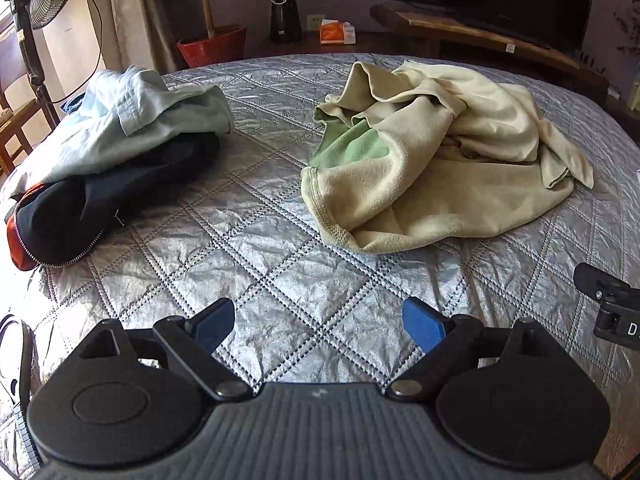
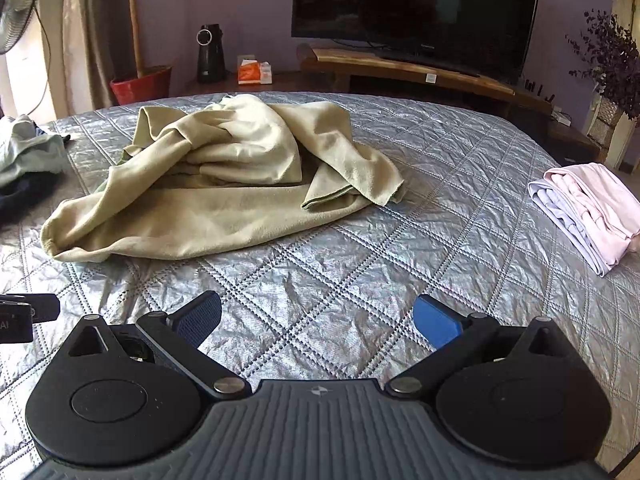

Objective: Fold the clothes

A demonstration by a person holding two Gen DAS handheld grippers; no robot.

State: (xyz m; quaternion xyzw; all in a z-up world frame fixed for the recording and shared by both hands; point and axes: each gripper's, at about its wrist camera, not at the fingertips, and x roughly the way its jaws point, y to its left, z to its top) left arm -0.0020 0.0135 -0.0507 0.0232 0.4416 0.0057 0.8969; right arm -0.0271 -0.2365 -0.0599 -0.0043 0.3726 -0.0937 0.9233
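The left gripper (image 1: 319,325) hangs low over the quilted silver bedspread (image 1: 256,248) with its jaws spread wide and nothing between them; its blue fingertips (image 1: 424,324) frame only bare quilting. The right gripper (image 2: 318,322) sits the same way, jaws wide apart and empty above the bedspread (image 2: 320,272), and its dark body shows at the right edge of the left wrist view, just as a part of the left one shows at the left edge of the right wrist view, so the two are held side by side. Beyond both sets of fingers, near the middle of the bed, lies a crumpled cream garment (image 1: 452,168) with a green inner face showing at its near-left opening; from the right wrist it appears as a rumpled heap (image 2: 224,188) lying apart from either gripper. To the left, near the bed's edge, a pale blue shirt (image 1: 124,128) lies bunched on top of a dark navy jacket (image 1: 76,208) with an orange lining and a zip. On the right side of the bed rests a neat folded stack of pink and white clothes (image 2: 588,212). Past the bed stand a red plant pot (image 1: 214,46), a black speaker (image 2: 210,54), an orange tissue pack (image 2: 254,72) and a dark television (image 2: 416,4) on a wooden stand.
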